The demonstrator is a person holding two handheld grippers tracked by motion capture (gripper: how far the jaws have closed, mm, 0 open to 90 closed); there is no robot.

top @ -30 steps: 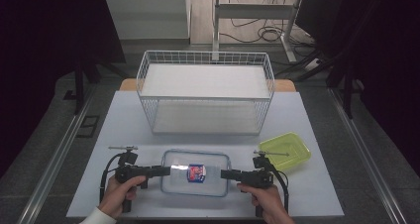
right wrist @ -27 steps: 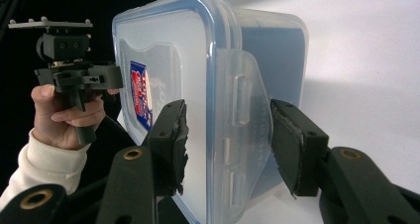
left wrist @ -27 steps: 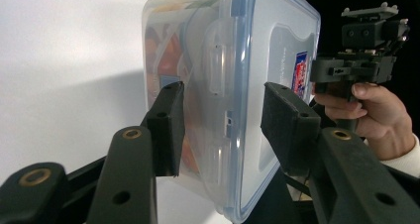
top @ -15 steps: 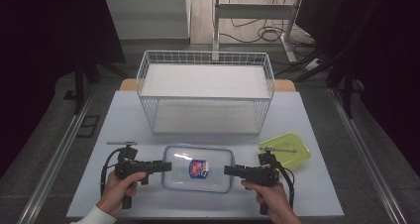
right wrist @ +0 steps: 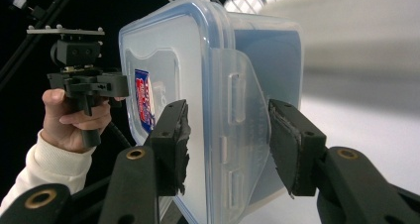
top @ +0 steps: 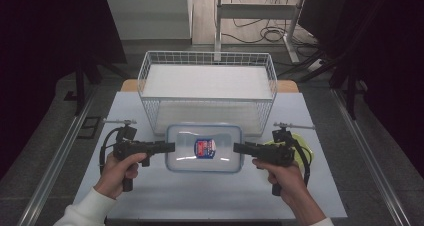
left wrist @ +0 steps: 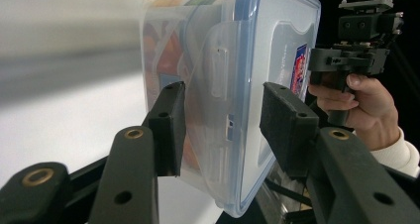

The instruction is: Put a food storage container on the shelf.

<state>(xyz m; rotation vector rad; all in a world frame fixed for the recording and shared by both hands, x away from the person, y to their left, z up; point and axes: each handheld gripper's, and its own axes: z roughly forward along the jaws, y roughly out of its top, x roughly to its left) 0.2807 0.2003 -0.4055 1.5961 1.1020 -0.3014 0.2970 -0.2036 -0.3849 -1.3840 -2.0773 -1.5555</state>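
Note:
A clear plastic food box [top: 204, 148] with a blue-rimmed lid and a red-and-blue sticker hangs level above the table, in front of the wire basket. My left gripper [top: 170, 147] is shut on its left end and my right gripper [top: 239, 148] on its right end. In the left gripper view the pads [left wrist: 168, 127] clamp the box [left wrist: 237, 60] over its side latch, one on the lid and one on the base. The right gripper view has the same hold, with the pads [right wrist: 292, 144] on the box [right wrist: 198, 60] around the other latch.
A white wire basket [top: 210, 111] with a white floor stands at the back of the pale table [top: 200, 196]. A yellow-green dish [top: 302, 146] lies under my right hand. Dark floor and metal rails flank the table.
Both hands have risen and lifted the box off the table. It now sits higher in the high view, closer to the basket's front wall.

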